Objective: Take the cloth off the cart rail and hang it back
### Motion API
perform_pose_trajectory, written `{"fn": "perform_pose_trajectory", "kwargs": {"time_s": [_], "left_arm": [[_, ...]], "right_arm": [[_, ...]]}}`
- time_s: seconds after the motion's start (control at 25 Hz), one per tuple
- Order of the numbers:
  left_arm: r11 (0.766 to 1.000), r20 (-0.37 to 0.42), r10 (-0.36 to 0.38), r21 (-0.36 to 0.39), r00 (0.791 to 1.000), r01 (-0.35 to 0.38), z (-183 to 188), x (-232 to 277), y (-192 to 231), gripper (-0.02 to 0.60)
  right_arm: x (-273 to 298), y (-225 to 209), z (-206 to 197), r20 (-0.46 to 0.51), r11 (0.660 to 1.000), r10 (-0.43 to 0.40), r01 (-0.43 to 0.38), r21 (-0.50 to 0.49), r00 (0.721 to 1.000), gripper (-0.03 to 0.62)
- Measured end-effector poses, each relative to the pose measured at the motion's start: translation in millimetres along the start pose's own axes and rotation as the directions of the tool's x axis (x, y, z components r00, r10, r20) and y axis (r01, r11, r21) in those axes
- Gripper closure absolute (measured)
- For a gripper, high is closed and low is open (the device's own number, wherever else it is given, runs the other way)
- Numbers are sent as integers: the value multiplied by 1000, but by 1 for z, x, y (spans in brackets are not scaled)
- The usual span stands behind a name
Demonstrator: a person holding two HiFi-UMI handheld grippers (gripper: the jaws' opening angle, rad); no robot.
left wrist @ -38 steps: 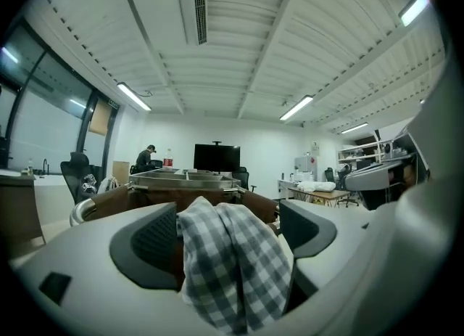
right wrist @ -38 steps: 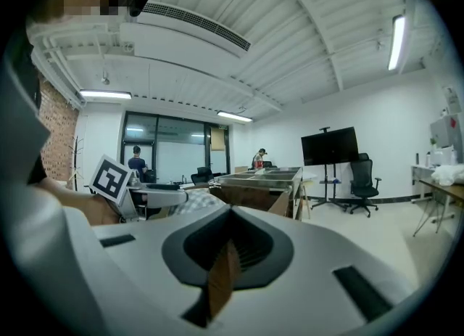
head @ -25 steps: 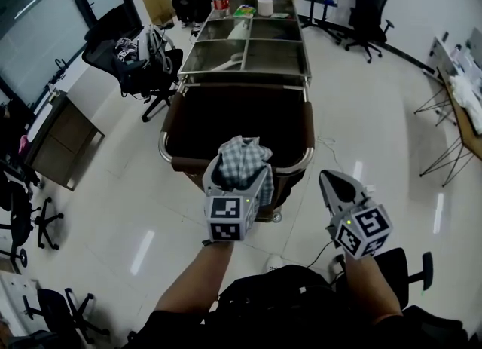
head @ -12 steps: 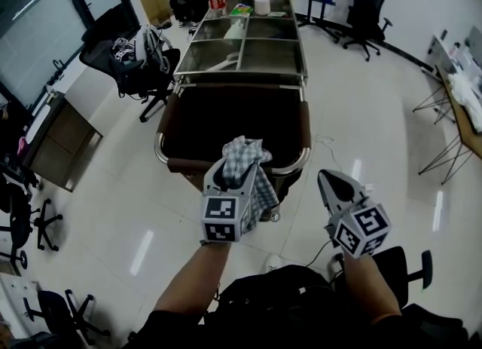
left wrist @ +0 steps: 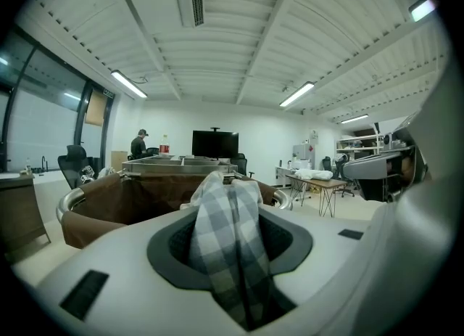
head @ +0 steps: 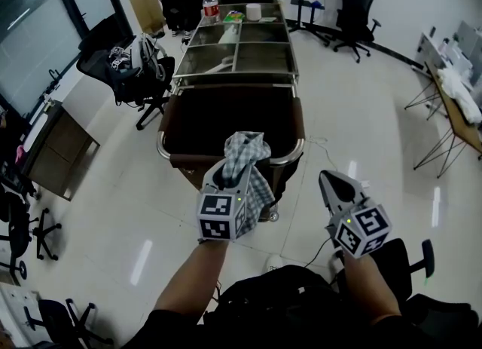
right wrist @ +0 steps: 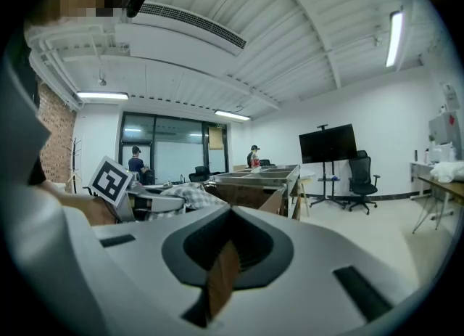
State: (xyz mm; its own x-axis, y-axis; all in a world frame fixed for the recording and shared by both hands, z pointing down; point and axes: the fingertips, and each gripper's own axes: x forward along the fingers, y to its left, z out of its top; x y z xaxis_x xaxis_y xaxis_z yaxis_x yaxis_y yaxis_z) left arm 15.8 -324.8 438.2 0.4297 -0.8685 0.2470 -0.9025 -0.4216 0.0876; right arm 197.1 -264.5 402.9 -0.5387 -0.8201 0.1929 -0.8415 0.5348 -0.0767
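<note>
The grey-and-white checked cloth [head: 247,151] is bunched between the jaws of my left gripper [head: 236,171], just in front of the cart's near rail [head: 290,158]. Those jaws have just been closing and now pinch the cloth, whose lower end hangs down beside the gripper. In the left gripper view the cloth [left wrist: 228,240] fills the gap of the left gripper [left wrist: 230,204], with the brown-lined cart [left wrist: 123,204] behind it. My right gripper [head: 332,182] is to the right of the cart, shut and holding nothing. In its own view the right gripper [right wrist: 230,215] has its jaws together.
The cart's brown bag [head: 226,117] lies beyond the rail, with steel tray compartments [head: 237,53] and a bottle [head: 210,6] farther back. Office chairs [head: 128,65] stand at the left, a desk [head: 56,148] nearer, and folding tables [head: 452,91] at the right. People stand in the far background.
The left gripper's jaws went from wide apart around the cloth to closed on it. The cloth has come up off the rail and toward me with the gripper.
</note>
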Motion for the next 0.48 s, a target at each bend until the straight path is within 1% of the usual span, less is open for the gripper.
{"fn": "perform_pose_trajectory", "kwargs": {"time_s": [0.2,0.36,0.48], "left_arm": [[999,4,-33,22,999,33,0,-29,-8,428],[998,1,-56,29,998,56,-5,-61,-16,428],[997,16,-74,38,997,73,-4,-90,-19,429]], "right_arm": [[-15,24,1,8,1000,-5,5,-5,1000,580],[-24,52,0,0,1000,17,-17,-8,1000,580],[-27,71,2,12,1000,27,-27,-4,1000,580]]}}
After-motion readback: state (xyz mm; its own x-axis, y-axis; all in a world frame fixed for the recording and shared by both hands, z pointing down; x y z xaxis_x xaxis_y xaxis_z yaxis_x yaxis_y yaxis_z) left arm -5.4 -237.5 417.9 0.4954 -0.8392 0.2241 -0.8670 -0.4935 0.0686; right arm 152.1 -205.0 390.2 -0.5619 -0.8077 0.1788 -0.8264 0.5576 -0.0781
